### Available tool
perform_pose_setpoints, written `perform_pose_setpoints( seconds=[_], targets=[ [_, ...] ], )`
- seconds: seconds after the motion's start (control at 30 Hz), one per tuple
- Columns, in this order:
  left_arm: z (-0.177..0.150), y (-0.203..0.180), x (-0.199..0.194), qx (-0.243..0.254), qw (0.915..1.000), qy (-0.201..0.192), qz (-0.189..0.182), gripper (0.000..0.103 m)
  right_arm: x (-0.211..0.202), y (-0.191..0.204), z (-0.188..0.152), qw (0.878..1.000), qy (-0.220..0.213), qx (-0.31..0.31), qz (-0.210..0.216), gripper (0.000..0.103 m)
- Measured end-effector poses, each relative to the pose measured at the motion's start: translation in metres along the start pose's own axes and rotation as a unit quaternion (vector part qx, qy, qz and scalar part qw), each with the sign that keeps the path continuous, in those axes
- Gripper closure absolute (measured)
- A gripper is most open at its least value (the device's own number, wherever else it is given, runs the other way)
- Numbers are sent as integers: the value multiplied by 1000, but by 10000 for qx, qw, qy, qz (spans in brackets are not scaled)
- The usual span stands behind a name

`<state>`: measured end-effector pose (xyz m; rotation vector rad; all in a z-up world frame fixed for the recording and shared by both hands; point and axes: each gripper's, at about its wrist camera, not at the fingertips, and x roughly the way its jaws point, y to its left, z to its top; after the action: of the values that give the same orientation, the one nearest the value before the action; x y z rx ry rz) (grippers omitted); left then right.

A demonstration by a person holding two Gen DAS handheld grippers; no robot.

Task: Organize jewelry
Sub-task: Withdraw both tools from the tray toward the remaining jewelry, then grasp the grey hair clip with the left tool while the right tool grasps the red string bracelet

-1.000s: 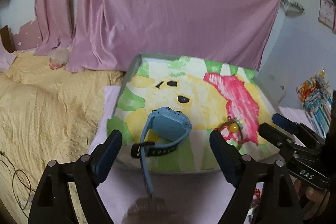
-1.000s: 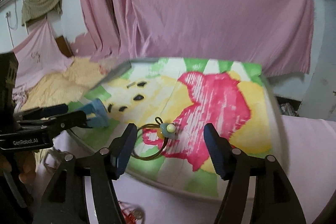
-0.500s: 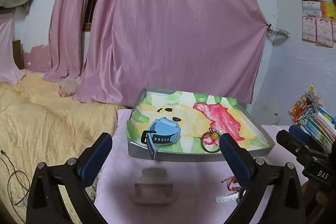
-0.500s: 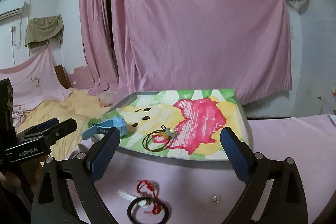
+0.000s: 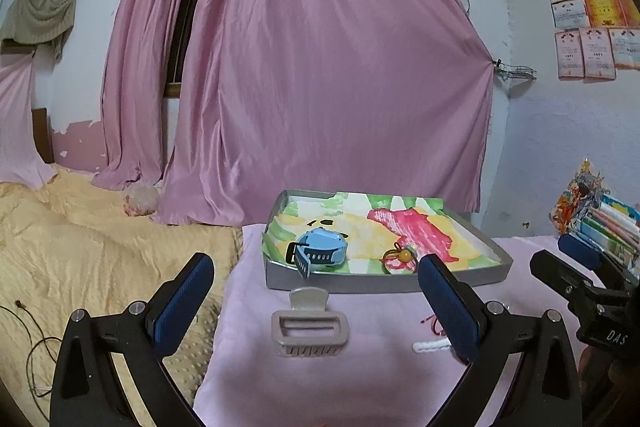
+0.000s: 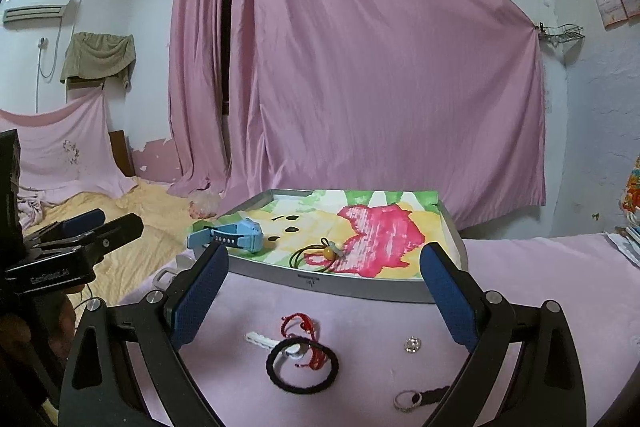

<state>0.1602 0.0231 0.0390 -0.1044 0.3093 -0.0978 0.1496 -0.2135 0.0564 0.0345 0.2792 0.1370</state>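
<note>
I held both grippers over the pink-covered table [image 6: 520, 267], each one spread wide with nothing between its blue pads. My left gripper [image 5: 316, 303] pointed at the near edge of the grey tray [image 5: 380, 283]; my right gripper [image 6: 324, 291] faced the same tray from a little further to the right.

The tray was my landmark. Its floor was lined with a bright drawing in yellow, pink and green. Inside it, toward its left end, lay the blue watch [image 5: 322, 251], with its strap end hanging over the tray's near wall. To the right of the watch, also inside the tray and close to the near wall, lay a dark hair tie with a yellow bead [image 6: 328, 253].

Everything else sat outside the tray, on the cloth in front of it. Just before the tray's left end lay a beige hair claw [image 5: 310, 331], well apart from my left pads. In front of the tray's middle, three things overlapped — a red string bracelet [image 6: 304, 327], a white clip [image 6: 260, 339] and a black hair band [image 6: 303, 367]. To the right of those lay a small clear gem [image 6: 412, 343], and further from the tray than the gem, a key ring with a dark strap [image 6: 416, 397].

Left of the tray lay a yellow bedspread [image 5: 80, 247]; behind it hung a pink curtain [image 5: 320, 67].
</note>
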Motion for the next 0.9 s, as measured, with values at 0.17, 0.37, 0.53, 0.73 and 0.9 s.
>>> perform_pose_setpoints(
  seconds=[0.17, 0.37, 0.53, 0.73, 0.9],
  targets=[
    [-12, 1, -3, 156, 9998, 136, 19, 1, -2, 2, -10, 9999, 117, -81, -33, 9],
    [-22, 3, 8, 235, 9984, 515, 34, 1, 9, -3, -20, 9986, 530, -69, -18, 9],
    [-27, 4, 20, 241, 9960, 859, 95, 1, 20, -5, -24, 9964, 843, 29, 23, 9],
    [-29, 6, 39, 183, 9909, 1331, 103, 1, 38, -3, -23, 9910, 1323, 49, 183, 9],
    [-30, 6, 52, 132, 9863, 1641, 105, 1, 61, -5, -23, 9834, 1772, 132, 358, 9]
  ],
)
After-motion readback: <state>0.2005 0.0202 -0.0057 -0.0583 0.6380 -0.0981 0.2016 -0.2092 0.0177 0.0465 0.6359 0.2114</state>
